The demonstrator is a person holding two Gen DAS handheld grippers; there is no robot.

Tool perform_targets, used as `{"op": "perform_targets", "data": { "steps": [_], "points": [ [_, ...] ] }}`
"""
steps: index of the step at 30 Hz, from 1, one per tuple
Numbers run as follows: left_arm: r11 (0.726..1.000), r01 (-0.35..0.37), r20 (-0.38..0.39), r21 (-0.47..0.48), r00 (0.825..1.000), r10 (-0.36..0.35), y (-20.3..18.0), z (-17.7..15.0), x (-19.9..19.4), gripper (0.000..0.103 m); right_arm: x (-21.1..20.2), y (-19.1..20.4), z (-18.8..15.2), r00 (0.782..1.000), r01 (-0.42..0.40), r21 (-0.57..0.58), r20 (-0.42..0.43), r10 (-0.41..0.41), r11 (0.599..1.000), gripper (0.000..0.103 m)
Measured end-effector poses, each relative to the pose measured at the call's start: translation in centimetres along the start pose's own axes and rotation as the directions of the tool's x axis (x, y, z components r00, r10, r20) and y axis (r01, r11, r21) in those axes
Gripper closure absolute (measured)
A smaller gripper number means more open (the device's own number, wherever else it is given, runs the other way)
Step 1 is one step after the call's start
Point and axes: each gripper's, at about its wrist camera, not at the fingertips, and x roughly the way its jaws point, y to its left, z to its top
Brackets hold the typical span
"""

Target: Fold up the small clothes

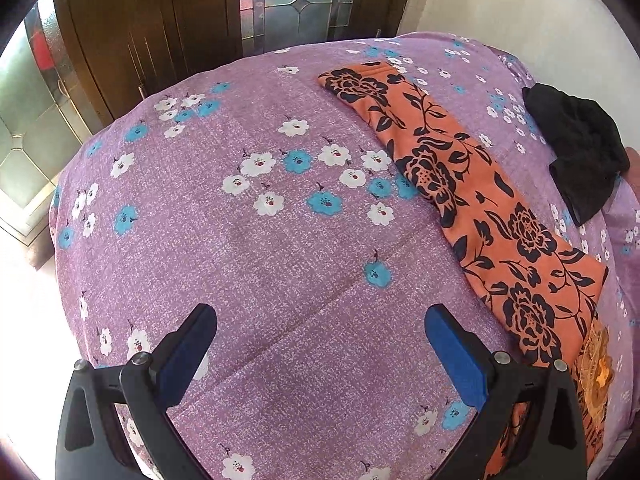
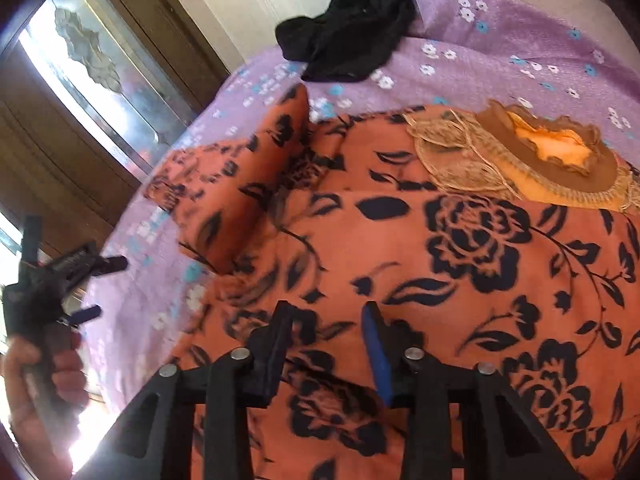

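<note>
An orange garment with black flower print (image 1: 480, 208) lies as a long strip on the right of the bed in the left wrist view. In the right wrist view the orange garment (image 2: 460, 260) fills the frame, a sleeve (image 2: 248, 184) folded in and a brown embroidered neckline (image 2: 520, 160) at the far side. My right gripper (image 2: 328, 312) hovers over it, jaws narrowly apart with nothing pinched. My left gripper (image 1: 320, 316) stands wide open over bare sheet left of the garment. A hand holds the left gripper (image 2: 102, 289) at the bed's left edge.
A crumpled black garment (image 1: 576, 152) lies beyond the orange one, near the far edge of the bed (image 2: 352, 36). The purple flowered sheet (image 1: 240, 240) covers the bed. Wooden doors with glass panes (image 1: 160, 20) stand behind it.
</note>
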Motion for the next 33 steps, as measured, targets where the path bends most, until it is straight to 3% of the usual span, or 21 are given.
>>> {"op": "perform_targets", "data": {
  "steps": [3, 6, 9, 10, 12, 14, 18, 20, 21, 23, 26, 30, 31, 32, 33],
  "points": [
    [0.997, 0.072, -0.012, 0.006, 0.997, -0.072, -0.7, 0.2, 0.1, 0.0, 2.2, 0.7, -0.4, 0.997, 0.026, -0.018, -0.072, -0.028, 0.999, 0.065],
    [0.979, 0.202, -0.039, -0.013, 0.979, -0.202, -1.3, 0.3, 0.2, 0.002, 2.0, 1.0, -0.2, 0.999, 0.022, -0.023, -0.047, -0.023, 0.999, 0.064],
    [0.955, 0.287, -0.061, -0.076, 0.955, -0.291, -1.1, 0.5, 0.5, 0.015, 0.6, 1.4, -0.2, 0.998, -0.057, -0.021, 0.007, 0.057, 0.998, 0.063],
    [0.951, 0.286, -0.044, -0.122, 0.955, -0.293, -0.4, 0.6, 0.4, 0.023, 0.2, 2.1, 0.0, 0.998, -0.067, -0.043, 0.016, 0.068, 0.997, 0.063],
    [0.942, 0.258, -0.003, -0.213, 0.964, -0.265, 1.2, 1.1, 0.3, 0.023, -0.3, 3.9, 0.8, 0.991, -0.133, -0.078, 0.01, 0.134, 0.988, 0.059],
    [0.937, 0.215, 0.003, -0.275, 0.975, -0.223, 2.5, 1.5, 0.6, 0.022, -0.2, 5.3, 1.7, 0.973, -0.233, -0.057, -0.01, 0.232, 0.971, 0.029],
    [0.93, 0.166, -0.031, -0.329, 0.982, -0.186, 4.1, 1.9, 1.5, 0.022, 2.5, 7.2, 3.0, 0.912, -0.4, 0.132, -0.037, 0.408, 0.907, 0.025],
    [0.928, 0.156, -0.024, -0.337, 0.984, -0.174, 4.6, 2.0, 1.4, 0.021, 4.8, 7.6, 3.0, 0.886, -0.438, 0.255, -0.039, 0.462, 0.862, 0.025],
    [0.932, 0.143, -0.018, -0.333, 0.987, -0.158, 4.7, 2.1, 1.3, 0.021, 6.1, 7.8, 2.8, 0.889, -0.426, 0.303, -0.037, 0.457, 0.853, 0.025],
    [0.939, 0.119, -0.005, -0.321, 0.992, -0.128, 5.1, 2.3, 1.0, 0.021, 8.3, 8.1, 2.8, 0.915, -0.369, 0.357, -0.023, 0.403, 0.858, 0.025],
    [0.944, 0.113, 0.001, -0.31, 0.993, -0.119, 5.4, 2.6, 0.8, 0.021, 10.7, 8.0, 3.2, 0.937, -0.335, 0.447, 0.062, 0.345, 0.829, 0.025],
    [0.947, 0.123, -0.012, -0.297, 0.991, -0.133, 5.2, 2.8, 1.1, 0.021, 11.0, 9.1, 4.9, 0.954, -0.299, 0.455, 0.156, 0.256, 0.839, 0.024],
    [0.95, 0.125, -0.013, -0.287, 0.991, -0.134, 5.0, 2.8, 1.0, 0.021, 11.0, 9.3, 5.2, 0.95, -0.311, 0.437, 0.177, 0.258, 0.844, 0.03],
    [0.953, 0.127, -0.011, -0.275, 0.991, -0.136, 4.8, 2.8, 1.0, 0.021, 11.1, 9.2, 5.5, 0.937, -0.348, 0.418, 0.19, 0.294, 0.839, 0.058],
    [0.955, 0.135, -0.008, -0.263, 0.99, -0.142, 4.5, 2.7, 0.9, 0.021, 11.4, 8.9, 5.6, 0.919, -0.394, 0.412, 0.188, 0.346, 0.822, 0.08]
  ]
}}
